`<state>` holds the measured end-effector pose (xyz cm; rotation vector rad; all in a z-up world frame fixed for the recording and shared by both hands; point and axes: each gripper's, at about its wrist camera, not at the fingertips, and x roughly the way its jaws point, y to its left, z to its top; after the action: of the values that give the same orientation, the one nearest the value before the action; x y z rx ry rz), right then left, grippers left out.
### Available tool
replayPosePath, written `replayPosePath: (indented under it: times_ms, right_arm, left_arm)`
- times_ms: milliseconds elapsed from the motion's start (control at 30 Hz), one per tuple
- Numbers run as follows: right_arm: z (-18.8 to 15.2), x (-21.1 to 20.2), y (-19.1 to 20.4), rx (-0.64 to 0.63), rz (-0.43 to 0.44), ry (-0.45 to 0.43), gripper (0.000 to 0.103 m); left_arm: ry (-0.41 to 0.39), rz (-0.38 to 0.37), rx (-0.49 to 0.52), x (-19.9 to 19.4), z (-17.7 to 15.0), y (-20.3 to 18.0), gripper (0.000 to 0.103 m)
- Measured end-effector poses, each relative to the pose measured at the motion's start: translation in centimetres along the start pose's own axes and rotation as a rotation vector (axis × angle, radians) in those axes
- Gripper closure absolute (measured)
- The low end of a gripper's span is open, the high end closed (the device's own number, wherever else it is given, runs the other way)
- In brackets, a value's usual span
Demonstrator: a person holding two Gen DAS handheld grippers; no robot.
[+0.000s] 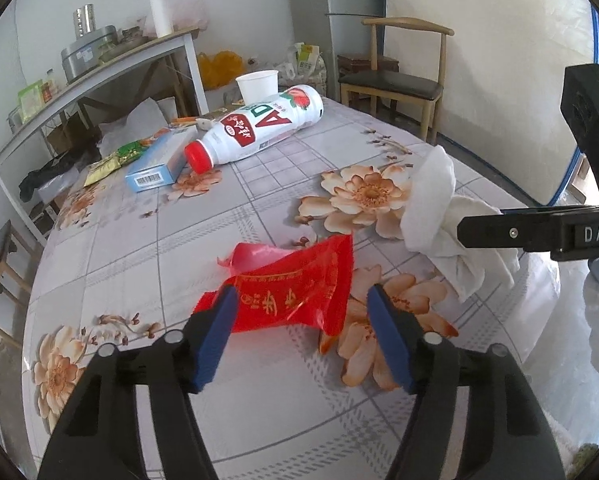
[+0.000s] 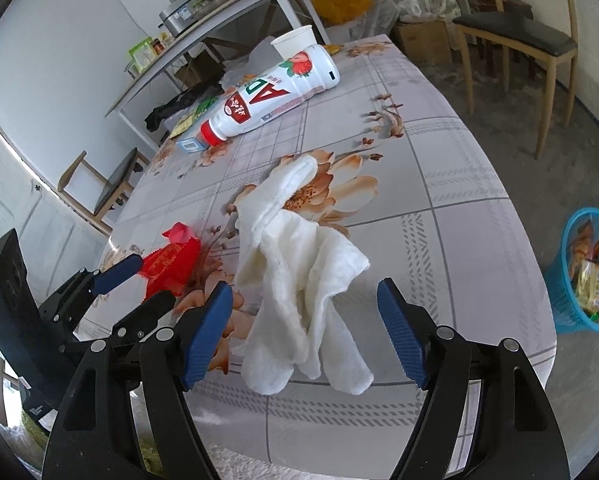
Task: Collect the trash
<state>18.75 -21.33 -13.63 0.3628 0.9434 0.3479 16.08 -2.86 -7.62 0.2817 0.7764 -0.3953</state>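
Note:
A red snack wrapper lies on the flowered table. My left gripper is open, its blue pads on either side of the wrapper's near end. A crumpled white tissue lies in front of my right gripper, which is open and straddles the tissue's near part. The tissue also shows in the left wrist view, with the right gripper's finger over it. The wrapper and the left gripper show at the left of the right wrist view. A white bottle with a red cap lies on its side farther back.
A paper cup, a blue box and green packets sit at the table's far end. A blue basket holding wrappers stands on the floor to the right. Wooden chairs and a shelf table stand around.

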Motion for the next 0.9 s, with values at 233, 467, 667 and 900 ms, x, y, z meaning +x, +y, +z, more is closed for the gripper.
replayPosePath:
  times_ms: [233, 467, 667, 900]
  right_arm:
    - [-0.2, 0.2, 0.6, -0.041, -0.032, -0.005, 0.032]
    - [-0.2, 0.3, 0.7, -0.057, -0.061, -0.006, 0.041]
    - [-0.3, 0.4, 0.9, -0.076, -0.11, -0.006, 0.053]
    - [0.0, 0.7, 1.2, -0.091, -0.147, 0.015, 0.066]
  left_arm:
    - [0.073, -0.012, 0.024, 1.8, -0.4, -0.4, 0.076]
    - [0.069, -0.023, 0.022, 1.8, -0.4, -0.4, 0.079]
    - [0.062, -0.023, 0.008, 1.7, -0.6, -0.2, 0.082]
    - [0.053, -0.039, -0.032, 1.6, -0.6, 0.3, 0.086]
